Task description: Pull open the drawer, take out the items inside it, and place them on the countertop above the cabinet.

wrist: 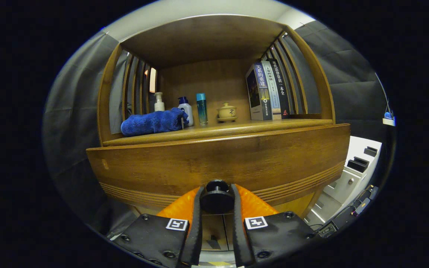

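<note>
Gripper view showed the wooden cabinet [214,93], slatted sides, curved top. Below its countertop [214,130], the drawer [218,163] front: broad brown wood, visible grain, grooved bands along the lower edge; drawer interior hidden. On the countertop: upright books [268,91] at right, rolled blue plush towel [153,122] at left, bottles and a small lidded ceramic cup [226,111] between. Gripper [216,203] clenched on the round black knob [217,197] at the drawer's lower centre, both fingers pressing its sides.
</note>
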`<state>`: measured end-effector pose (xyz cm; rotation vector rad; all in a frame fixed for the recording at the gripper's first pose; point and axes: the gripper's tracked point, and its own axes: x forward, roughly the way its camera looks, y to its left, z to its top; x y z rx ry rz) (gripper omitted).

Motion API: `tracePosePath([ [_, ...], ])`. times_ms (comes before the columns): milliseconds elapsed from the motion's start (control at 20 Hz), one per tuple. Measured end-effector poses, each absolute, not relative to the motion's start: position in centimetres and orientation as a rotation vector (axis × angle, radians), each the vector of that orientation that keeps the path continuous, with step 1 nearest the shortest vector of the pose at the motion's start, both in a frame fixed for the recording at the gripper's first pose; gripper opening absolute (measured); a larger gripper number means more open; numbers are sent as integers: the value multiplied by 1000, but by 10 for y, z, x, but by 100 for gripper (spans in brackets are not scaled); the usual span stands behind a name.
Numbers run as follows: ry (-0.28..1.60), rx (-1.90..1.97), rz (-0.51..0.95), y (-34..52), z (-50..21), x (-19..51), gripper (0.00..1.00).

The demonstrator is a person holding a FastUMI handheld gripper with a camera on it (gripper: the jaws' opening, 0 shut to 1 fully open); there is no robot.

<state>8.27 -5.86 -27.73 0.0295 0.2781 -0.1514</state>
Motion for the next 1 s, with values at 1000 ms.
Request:
tracePosePath([
  [1000, 389, 85, -126, -29, -266, -40, 42],
])
